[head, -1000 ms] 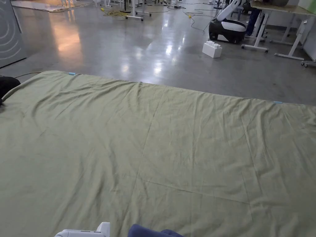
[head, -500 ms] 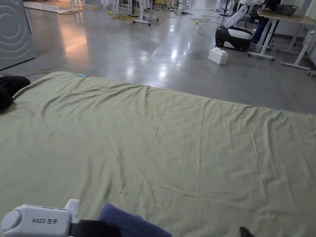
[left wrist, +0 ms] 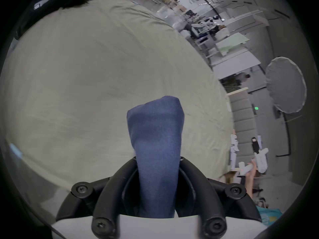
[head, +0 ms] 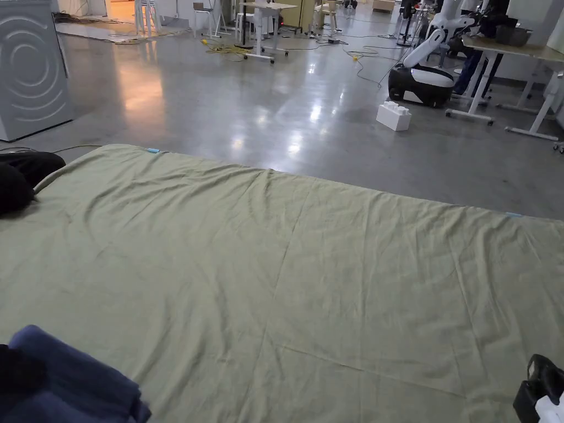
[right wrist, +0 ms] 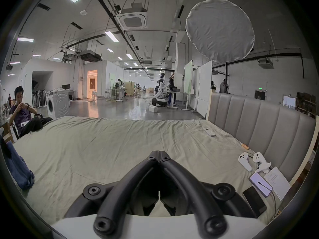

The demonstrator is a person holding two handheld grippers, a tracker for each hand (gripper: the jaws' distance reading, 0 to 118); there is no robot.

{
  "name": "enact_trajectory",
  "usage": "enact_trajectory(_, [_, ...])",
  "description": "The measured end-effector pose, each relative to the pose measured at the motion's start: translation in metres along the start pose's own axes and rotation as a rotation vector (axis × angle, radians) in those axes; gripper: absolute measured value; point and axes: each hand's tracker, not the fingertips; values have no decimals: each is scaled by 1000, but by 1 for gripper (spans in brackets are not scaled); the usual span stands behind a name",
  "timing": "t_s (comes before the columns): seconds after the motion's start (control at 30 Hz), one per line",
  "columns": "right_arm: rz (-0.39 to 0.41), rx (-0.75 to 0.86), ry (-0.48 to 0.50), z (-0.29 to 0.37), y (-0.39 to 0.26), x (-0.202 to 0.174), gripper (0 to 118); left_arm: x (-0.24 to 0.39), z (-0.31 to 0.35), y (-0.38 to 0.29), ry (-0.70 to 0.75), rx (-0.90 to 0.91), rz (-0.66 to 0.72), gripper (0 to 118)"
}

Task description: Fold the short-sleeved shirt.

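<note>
The left gripper [left wrist: 158, 160] holds a bunched fold of the blue shirt [left wrist: 155, 139] between both jaws, above the green sheet [head: 286, 264] of the bed. In the head view the shirt [head: 66, 380] sits at the near left corner; whether it touches the sheet is hard to tell. The right gripper [right wrist: 158, 154] has its jaws closed together, empty, with the shirt [right wrist: 17, 170] far to its left.
</note>
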Motion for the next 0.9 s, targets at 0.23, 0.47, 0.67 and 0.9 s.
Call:
enact_trajectory(0.23, [-6, -21, -6, 1, -10, -3, 0, -19, 22, 15, 208, 7, 27, 23])
enact_trajectory(0.47, [-25, -40, 23, -2, -16, -6, 0, -6, 10, 17, 398, -2, -42, 45])
enact_trajectory(0.67, [-60, -53, 36, -6, -20, -2, 0, -1, 20, 19, 650, 26, -105, 62])
enact_trajectory(0.9, [-76, -67, 60, -9, -27, 3, 0, 21, 14, 12, 698, 229, -224, 62])
